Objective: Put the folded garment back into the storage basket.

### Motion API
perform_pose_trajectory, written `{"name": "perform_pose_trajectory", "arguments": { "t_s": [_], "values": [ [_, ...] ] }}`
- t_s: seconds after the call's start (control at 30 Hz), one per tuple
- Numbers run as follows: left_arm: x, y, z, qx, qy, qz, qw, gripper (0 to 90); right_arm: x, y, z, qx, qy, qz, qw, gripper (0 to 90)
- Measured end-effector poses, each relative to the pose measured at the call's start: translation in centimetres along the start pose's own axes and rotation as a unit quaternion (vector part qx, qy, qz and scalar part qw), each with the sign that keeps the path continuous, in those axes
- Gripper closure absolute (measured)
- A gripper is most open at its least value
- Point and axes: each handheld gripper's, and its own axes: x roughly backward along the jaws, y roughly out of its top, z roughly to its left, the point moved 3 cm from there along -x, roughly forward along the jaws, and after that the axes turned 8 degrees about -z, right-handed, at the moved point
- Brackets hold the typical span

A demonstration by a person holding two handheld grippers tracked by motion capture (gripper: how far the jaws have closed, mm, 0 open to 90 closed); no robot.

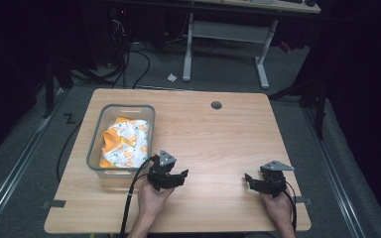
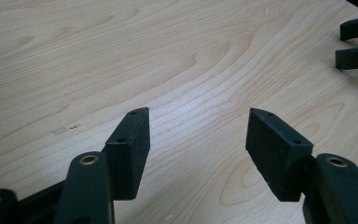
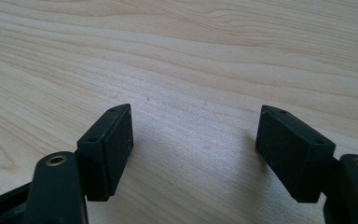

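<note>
A clear bin (image 1: 94,148) sits on the left part of the bench (image 1: 218,134), holding a crumpled white-and-orange printed cloth (image 1: 126,141) that lies wholly inside its walls. Just beside the bin's near right corner is the left gripper (image 1: 176,177), held in the person's left hand (image 1: 151,198), jaws spread apart and empty; a black cable (image 1: 129,198) trails from it toward the near edge, passing close to the bin's front wall. In the left gripper view the gripper (image 2: 198,135) has bare wood between its jaws, and the two black jaw tips of the other gripper (image 2: 356,44) show at the upper right.

The right gripper (image 1: 254,182) is well apart from the left, near the bench's right front, in the right hand (image 1: 280,208) — jaws likewise open with nothing between them. The right gripper view shows the gripper (image 3: 193,135) over plain wood grain.

Farther back a round cable hole (image 1: 216,105) is set in the benchtop. Beyond the bench stand the white legs of another desk (image 1: 225,37), with dark cables (image 1: 134,64) and a scrap of white paper (image 1: 171,77) on the grey floor (image 1: 218,69).
</note>
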Motion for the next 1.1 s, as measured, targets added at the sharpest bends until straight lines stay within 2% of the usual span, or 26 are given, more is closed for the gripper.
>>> {"name": "perform_pose_trajectory", "arguments": {
  "t_s": [0.13,0.43,0.57,0.9,1.0,1.1],
  "values": [
    [-0.6,-0.5,0.4,0.011,0.002,0.003,0.9999,40.4,0.0,0.0,0.0,0.000,0.000,0.000,1.0000,27.7],
    [-1.4,-1.4,0.9,0.010,0.014,0.012,0.9998,40.5,0.0,0.0,0.0,0.000,0.000,0.000,1.0000,27.7],
    [-1.8,-1.6,1.0,-0.002,0.026,0.014,0.9996,40.6,0.0,0.0,0.0,0.000,0.000,0.000,1.0000,27.7],
    [-2.3,-2.0,1.4,-0.005,0.039,0.015,0.9991,40.5,0.0,0.0,0.0,0.000,0.000,0.000,1.0000,27.7],
    [-2.5,-2.3,1.4,-0.013,0.047,0.026,0.9985,40.3,0.0,0.0,0.0,0.000,0.000,0.000,1.0000,27.7],
    [-2.7,-2.5,1.7,-0.013,0.050,0.029,0.9982,40.1,0.0,0.0,0.0,0.000,0.000,0.000,1.0000,27.7]
  ]
}}
